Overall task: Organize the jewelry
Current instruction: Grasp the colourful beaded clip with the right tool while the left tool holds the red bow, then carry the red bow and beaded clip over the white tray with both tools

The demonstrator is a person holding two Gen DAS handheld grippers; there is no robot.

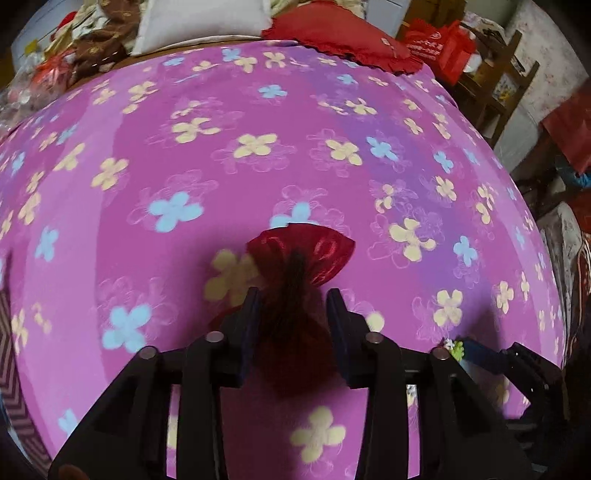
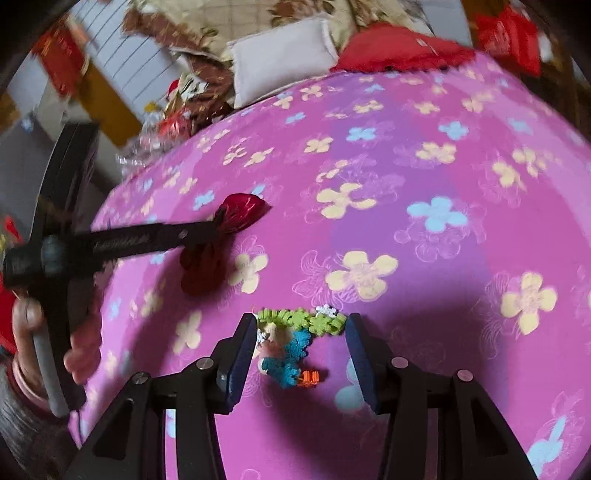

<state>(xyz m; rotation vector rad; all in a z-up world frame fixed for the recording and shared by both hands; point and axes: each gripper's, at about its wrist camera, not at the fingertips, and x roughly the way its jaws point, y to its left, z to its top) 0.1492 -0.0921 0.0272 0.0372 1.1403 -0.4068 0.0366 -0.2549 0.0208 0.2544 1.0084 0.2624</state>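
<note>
A red organza pouch (image 1: 299, 254) lies on the pink flowered bedspread (image 1: 258, 110). My left gripper (image 1: 291, 299) has its jaws around the pouch's gathered neck, with a gap on each side. The right wrist view shows the left gripper (image 2: 218, 225) at the pouch (image 2: 240, 212). My right gripper (image 2: 301, 325) is open around a beaded bracelet (image 2: 295, 332) of green, teal and orange flower beads, which lies on the bedspread (image 2: 406, 166). A bit of the bracelet (image 1: 456, 347) shows in the left wrist view beside the right gripper's finger.
A white pillow (image 1: 207, 22) and a red cushion (image 1: 343, 33) sit at the far edge of the bed. Cluttered fabric and plastic wrapping (image 1: 55, 66) lie far left. A wooden chair (image 1: 495, 92) stands beyond the right edge.
</note>
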